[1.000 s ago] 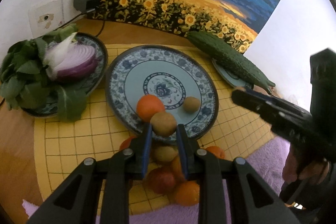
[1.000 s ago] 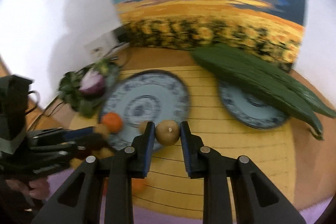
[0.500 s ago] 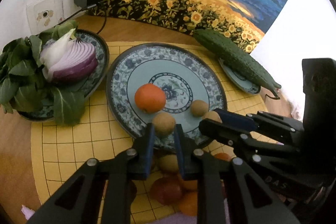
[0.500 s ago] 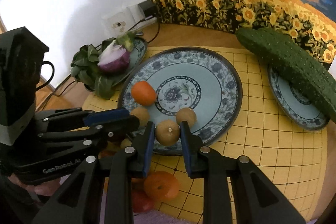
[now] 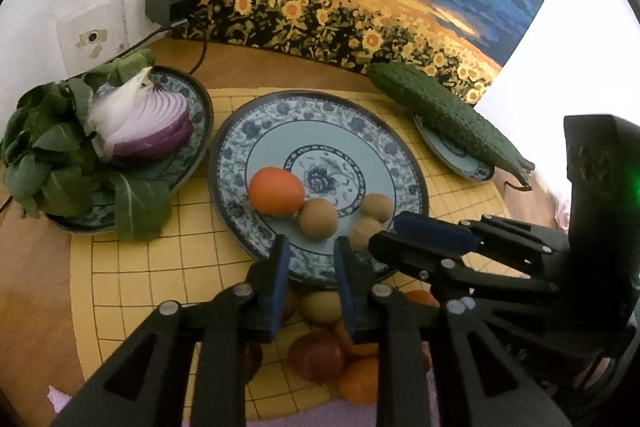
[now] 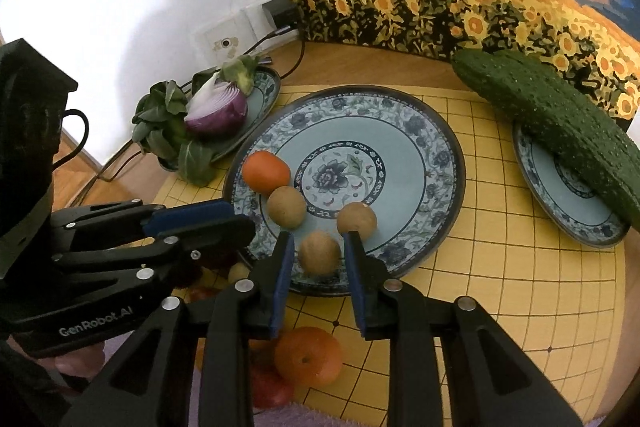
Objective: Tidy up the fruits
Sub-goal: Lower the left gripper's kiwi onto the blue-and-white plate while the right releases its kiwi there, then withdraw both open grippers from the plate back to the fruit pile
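A large blue patterned plate (image 5: 240,163) (image 6: 440,155) holds an orange (image 5: 276,191) (image 6: 266,171) and three small brown fruits. My left gripper (image 5: 311,255) (image 6: 242,217) hovers at the plate's near rim with its jaws opening. Nothing sits between them; one brown fruit (image 5: 317,219) (image 6: 286,207) lies just beyond the tips, beside the orange. My right gripper (image 6: 318,247) (image 5: 384,233) is also opening. A second brown fruit (image 6: 319,253) (image 5: 364,231) rests on the plate between its pads, with small gaps either side. The third brown fruit (image 6: 356,221) (image 5: 376,207) lies a little farther in.
Loose fruits (image 5: 320,355) (image 6: 308,357) lie piled on the yellow grid mat (image 6: 500,287) under both grippers. A side plate with red onion (image 5: 148,127) and greens stands left. A cucumber (image 6: 560,123) rests on a small plate at the right. A charger (image 5: 168,3) and cable sit by the wall.
The left gripper's jaws parted and its brown fruit now lies on the plate beside the orange. The right gripper brought its brown fruit down to the plate's near rim and loosened.
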A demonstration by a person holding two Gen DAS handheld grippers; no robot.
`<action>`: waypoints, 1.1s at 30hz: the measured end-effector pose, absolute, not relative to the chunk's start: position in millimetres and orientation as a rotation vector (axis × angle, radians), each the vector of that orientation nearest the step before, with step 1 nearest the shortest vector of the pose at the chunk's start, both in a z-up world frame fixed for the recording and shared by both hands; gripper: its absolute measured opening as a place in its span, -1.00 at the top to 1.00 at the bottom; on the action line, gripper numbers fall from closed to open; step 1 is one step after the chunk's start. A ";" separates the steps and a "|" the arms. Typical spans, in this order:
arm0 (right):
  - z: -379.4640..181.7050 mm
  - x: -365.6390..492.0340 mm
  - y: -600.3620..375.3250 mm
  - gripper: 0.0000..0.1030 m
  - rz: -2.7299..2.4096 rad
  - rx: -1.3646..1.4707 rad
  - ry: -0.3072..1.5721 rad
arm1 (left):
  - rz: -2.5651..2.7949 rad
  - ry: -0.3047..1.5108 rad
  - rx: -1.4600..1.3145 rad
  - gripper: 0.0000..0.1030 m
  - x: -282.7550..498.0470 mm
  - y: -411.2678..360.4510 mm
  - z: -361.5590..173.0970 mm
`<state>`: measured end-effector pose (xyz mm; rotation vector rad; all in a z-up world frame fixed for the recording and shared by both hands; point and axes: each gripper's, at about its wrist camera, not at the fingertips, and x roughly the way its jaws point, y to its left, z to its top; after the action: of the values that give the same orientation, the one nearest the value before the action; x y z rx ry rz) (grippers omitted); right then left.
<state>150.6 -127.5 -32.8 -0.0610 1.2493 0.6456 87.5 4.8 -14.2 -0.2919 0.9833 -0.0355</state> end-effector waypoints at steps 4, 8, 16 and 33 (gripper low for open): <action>-29.3 150.1 -126.6 0.39 0.649 -0.064 1.241 | -0.024 0.979 -0.294 0.41 84.1 7.6 -12.1; -25.2 148.5 -125.7 0.33 0.649 -0.069 1.232 | -0.017 0.971 -0.293 0.26 81.6 9.2 -9.6; -18.7 150.7 -132.0 0.13 0.621 -0.050 1.226 | 0.002 0.932 -0.281 -0.06 77.4 15.0 2.2; -0.2 136.2 -142.2 -0.17 0.589 -0.023 1.205 | 0.031 0.936 -0.234 -0.35 54.1 23.9 8.2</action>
<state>136.2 -142.2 -0.2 -0.0227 1.2050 0.5888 54.1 23.9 8.2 -0.2339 0.9356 0.0305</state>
